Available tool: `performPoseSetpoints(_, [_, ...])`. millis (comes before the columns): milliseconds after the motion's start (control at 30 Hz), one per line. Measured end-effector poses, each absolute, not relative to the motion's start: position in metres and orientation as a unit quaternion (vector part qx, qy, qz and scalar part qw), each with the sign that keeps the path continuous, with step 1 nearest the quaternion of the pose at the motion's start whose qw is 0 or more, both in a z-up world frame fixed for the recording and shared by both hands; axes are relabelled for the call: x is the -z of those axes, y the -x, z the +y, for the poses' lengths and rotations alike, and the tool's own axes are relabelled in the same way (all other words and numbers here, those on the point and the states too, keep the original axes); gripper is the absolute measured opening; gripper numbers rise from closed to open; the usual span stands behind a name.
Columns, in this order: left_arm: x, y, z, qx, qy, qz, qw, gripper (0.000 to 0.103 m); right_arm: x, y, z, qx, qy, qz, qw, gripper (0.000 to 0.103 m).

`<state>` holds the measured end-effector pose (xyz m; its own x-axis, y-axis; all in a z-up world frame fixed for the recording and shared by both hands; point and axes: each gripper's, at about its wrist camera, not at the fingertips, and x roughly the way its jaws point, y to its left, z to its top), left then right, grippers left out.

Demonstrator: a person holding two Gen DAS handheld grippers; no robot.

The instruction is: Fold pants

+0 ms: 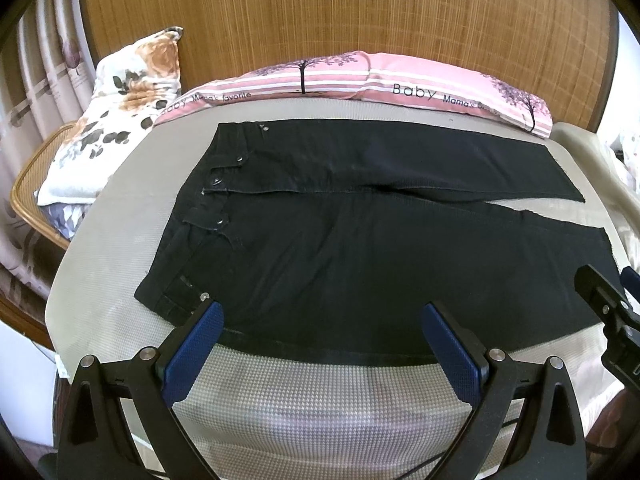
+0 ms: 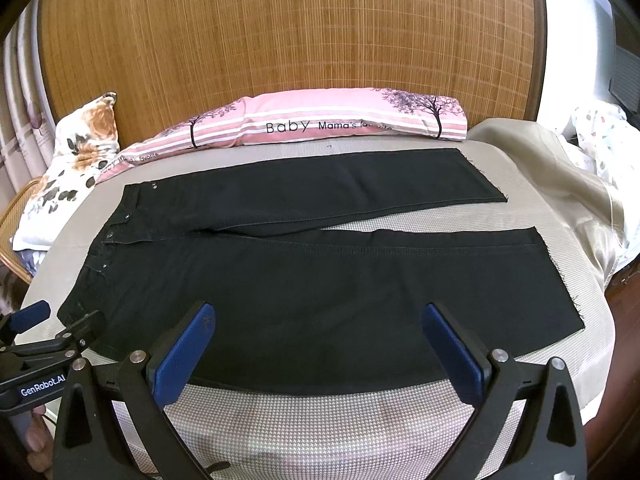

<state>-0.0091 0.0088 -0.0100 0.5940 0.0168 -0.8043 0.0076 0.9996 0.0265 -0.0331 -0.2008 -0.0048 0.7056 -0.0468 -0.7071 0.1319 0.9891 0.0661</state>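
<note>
Black pants [image 1: 340, 240] lie flat on the bed, waistband to the left, both legs stretched to the right with a narrow gap between them; they also show in the right wrist view [image 2: 320, 280]. My left gripper [image 1: 322, 320] is open and empty, hovering over the near edge of the pants close to the waistband corner. My right gripper [image 2: 318, 320] is open and empty over the near leg's edge. The right gripper shows at the right edge of the left wrist view [image 1: 608, 300]. The left gripper shows at the left edge of the right wrist view [image 2: 52, 328].
The bed has a grey houndstooth cover [image 1: 320, 408]. A pink striped pillow [image 1: 380, 80] and a floral pillow [image 1: 112, 120] lie at the back against a bamboo headboard [image 1: 340, 20]. A beige blanket [image 2: 560, 184] is bunched at the right. A wicker chair [image 1: 32, 184] stands at the left.
</note>
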Motion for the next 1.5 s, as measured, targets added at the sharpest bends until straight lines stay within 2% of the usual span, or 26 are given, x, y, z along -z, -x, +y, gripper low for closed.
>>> performPoseSetpoints(1033, [0.018, -0.002, 0.009, 0.005, -0.013, 0.464, 0.886, 0.099, 0.012, 0.029, -0.200, 0.048, -0.053, 0.388, 0.919, 0.103])
performPoseSetpoints(1267, [0.016, -0.020, 0.020, 0.012, -0.002, 0.460, 0.888, 0.099, 0.013, 0.015, -0.206, 0.054, -0.029, 0.404, 0.913, 0.103])
performPoseSetpoints(1500, [0.006, -0.056, 0.056, 0.007, 0.030, 0.457, 0.889, 0.099, 0.010, -0.007, -0.212, 0.006, -0.075, 0.375, 0.924, 0.103])
